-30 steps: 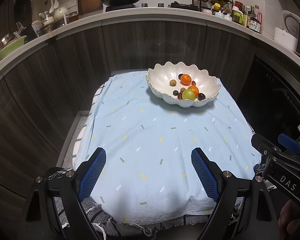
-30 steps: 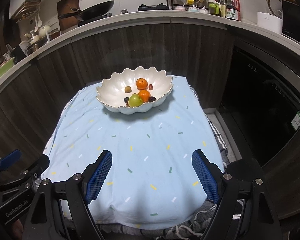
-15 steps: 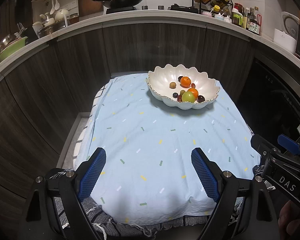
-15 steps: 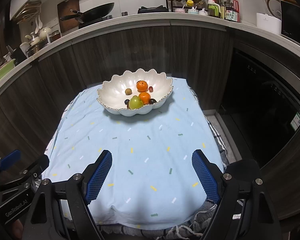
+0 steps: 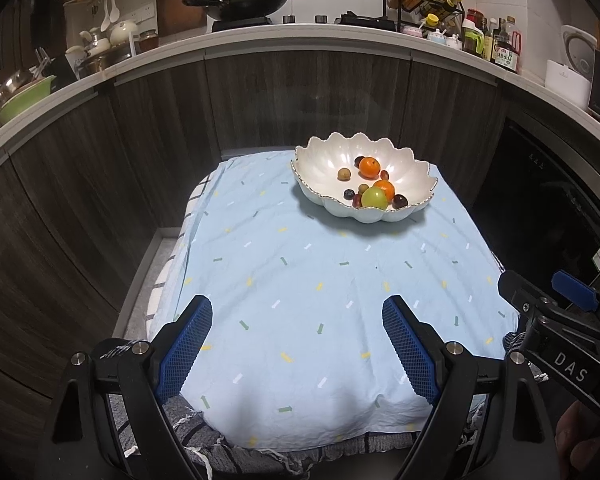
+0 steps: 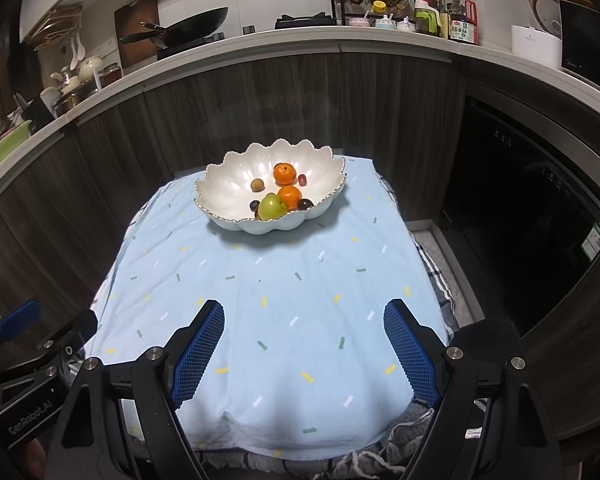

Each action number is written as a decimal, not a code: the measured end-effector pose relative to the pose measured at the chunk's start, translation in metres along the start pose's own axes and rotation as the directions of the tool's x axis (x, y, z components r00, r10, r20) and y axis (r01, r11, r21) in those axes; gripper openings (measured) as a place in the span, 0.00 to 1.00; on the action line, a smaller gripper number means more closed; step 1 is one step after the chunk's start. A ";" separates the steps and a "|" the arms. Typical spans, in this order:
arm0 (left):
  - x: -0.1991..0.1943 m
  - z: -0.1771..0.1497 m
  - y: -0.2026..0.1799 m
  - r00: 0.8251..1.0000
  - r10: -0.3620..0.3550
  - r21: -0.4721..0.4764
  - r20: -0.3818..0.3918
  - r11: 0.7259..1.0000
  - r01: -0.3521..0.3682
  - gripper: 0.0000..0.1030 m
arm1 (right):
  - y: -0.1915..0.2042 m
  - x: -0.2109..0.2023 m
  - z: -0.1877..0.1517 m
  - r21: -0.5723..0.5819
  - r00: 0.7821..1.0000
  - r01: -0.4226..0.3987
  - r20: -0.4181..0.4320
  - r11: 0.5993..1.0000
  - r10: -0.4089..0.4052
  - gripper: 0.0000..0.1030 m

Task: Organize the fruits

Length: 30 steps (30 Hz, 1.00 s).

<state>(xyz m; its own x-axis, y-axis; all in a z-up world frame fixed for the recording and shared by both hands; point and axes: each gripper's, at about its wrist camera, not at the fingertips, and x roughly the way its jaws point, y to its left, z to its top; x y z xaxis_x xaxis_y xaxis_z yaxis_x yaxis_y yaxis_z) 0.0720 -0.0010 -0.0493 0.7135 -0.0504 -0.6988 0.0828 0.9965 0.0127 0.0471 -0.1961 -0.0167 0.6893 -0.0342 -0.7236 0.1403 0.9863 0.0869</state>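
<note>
Both my tongs, left gripper [image 5: 296, 344] and right gripper [image 6: 304, 346], wide open and empty, at near cloth edge; fruit sits in far bowl [image 5: 320, 160], probably sorted

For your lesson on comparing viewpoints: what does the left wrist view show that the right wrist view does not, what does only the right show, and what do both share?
Only the left wrist view shows the left gripper head-on, jaws open, with the right gripper at its edge. Only the right wrist view shows the right gripper head-on, also open. Both share the white bowl holding a green fruit and two oranges, on the blue cloth.
</note>
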 end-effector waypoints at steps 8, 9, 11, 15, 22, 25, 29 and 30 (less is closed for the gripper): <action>0.000 0.001 0.001 1.000 -0.004 -0.006 -0.001 1.000 0.004 0.85 | 0.001 0.001 0.000 0.001 1.000 0.000 -0.002 1.000 0.000 0.80; 0.000 0.001 0.000 1.000 -0.005 -0.006 -0.002 1.000 0.005 0.85 | 0.001 0.001 0.000 0.001 1.000 0.000 -0.003 1.000 0.000 0.80; 0.000 0.001 0.001 1.000 -0.008 -0.007 -0.003 1.000 0.008 0.85 | 0.001 0.001 0.000 0.002 1.000 -0.001 -0.004 1.000 0.001 0.80; 0.001 0.001 0.001 1.000 -0.010 -0.008 -0.005 1.000 0.010 0.85 | 0.001 0.001 0.000 0.000 1.000 -0.001 -0.003 1.000 0.001 0.80; 0.004 0.000 0.001 1.000 -0.018 -0.009 -0.021 1.000 0.017 0.85 | 0.001 0.001 0.000 0.002 1.000 -0.002 -0.009 1.000 0.002 0.80; 0.005 0.000 0.001 1.000 -0.019 -0.010 -0.025 1.000 0.019 0.85 | 0.001 0.001 0.000 0.003 1.000 -0.002 -0.008 1.000 0.002 0.80; 0.005 0.000 0.001 1.000 -0.019 -0.009 -0.023 1.000 0.018 0.85 | 0.001 0.001 0.000 0.004 1.000 -0.001 -0.007 1.000 0.001 0.80; 0.005 0.000 0.001 1.000 -0.018 -0.009 -0.023 1.000 0.018 0.85 | 0.001 0.001 0.000 0.003 1.000 -0.001 -0.008 1.000 0.001 0.80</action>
<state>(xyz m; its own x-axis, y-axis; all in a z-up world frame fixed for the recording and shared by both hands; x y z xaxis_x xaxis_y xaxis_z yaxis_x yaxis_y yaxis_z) 0.0750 -0.0003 -0.0527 0.6954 -0.0670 -0.7155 0.0891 0.9960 -0.0066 0.0483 -0.1955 -0.0175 0.6835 -0.0315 -0.7293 0.1415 0.9858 0.0900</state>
